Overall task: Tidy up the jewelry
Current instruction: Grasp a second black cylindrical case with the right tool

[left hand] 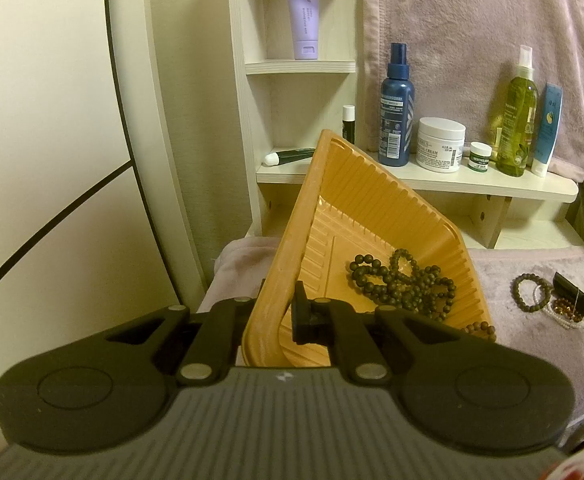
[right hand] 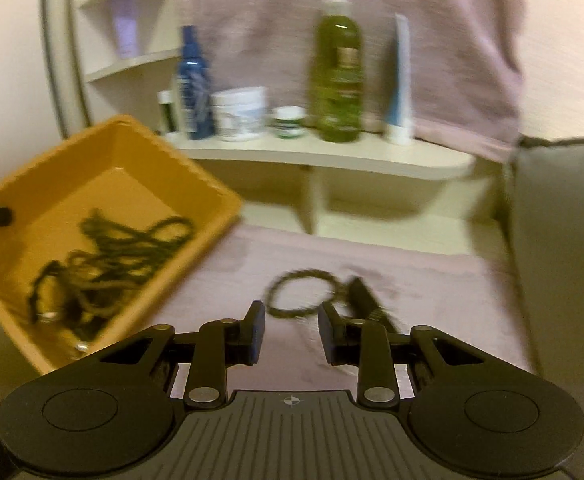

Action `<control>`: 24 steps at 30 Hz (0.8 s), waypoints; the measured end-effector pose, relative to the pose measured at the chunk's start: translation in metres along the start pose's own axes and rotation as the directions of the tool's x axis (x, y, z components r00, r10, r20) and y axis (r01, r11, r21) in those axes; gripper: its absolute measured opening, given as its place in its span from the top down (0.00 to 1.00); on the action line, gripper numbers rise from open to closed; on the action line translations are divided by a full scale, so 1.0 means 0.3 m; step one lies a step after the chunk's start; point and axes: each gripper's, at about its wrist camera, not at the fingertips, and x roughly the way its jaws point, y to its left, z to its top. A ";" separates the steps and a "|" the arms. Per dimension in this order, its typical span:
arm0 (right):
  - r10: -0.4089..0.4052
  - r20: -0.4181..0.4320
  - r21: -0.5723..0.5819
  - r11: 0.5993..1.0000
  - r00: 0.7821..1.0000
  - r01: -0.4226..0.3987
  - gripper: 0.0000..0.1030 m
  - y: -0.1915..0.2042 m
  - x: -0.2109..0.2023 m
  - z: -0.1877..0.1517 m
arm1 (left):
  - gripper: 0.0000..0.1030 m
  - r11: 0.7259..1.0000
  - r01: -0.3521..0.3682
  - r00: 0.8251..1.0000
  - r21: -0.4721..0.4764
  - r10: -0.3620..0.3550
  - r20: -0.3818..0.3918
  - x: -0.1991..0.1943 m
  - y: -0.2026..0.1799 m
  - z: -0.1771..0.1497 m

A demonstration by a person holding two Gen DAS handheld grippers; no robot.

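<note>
Left gripper (left hand: pixel 276 314) clamps the tilted orange tray's (left hand: pixel 287 240) near wall. Right gripper (right hand: pixel 290 334), parted and empty, should straddle the bead bracelet (right hand: pixel 298 292) before pinching.

Ribbed orange plastic tray (left hand: pixel 372 208), semi-glossy, holds matt dark bead strands (left hand: pixel 404 284). It sits on soft mauve plush cloth (left hand: pixel 512 344). Behind: pale wood-grain shelf (left hand: pixel 492 186) w/ glossy plastic bottles (left hand: pixel 396 108).
</note>
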 end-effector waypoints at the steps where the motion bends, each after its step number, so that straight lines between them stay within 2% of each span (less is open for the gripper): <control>1: -0.025 -0.006 0.005 1.000 1.000 0.025 0.71 -0.020 -0.001 -0.006 | 0.93 1.000 -0.001 1.000 0.001 0.001 0.001 0.000 -0.001 -0.001; 6: -0.108 -0.048 0.036 0.993 0.993 0.110 0.71 -0.097 0.011 -0.032 | 0.93 1.000 -0.002 1.000 0.003 0.002 0.001 0.001 -0.002 -0.001; 11: -0.142 -0.071 0.014 0.990 0.987 0.143 0.71 -0.133 0.047 -0.035 | 0.93 1.000 -0.005 1.000 0.005 0.005 0.000 0.000 -0.003 -0.001; 24: -0.106 -0.122 -0.111 0.989 0.987 0.093 0.71 -0.140 0.173 -0.019 | 0.93 1.000 -0.004 1.000 0.006 0.004 -0.001 0.000 -0.005 -0.001</control>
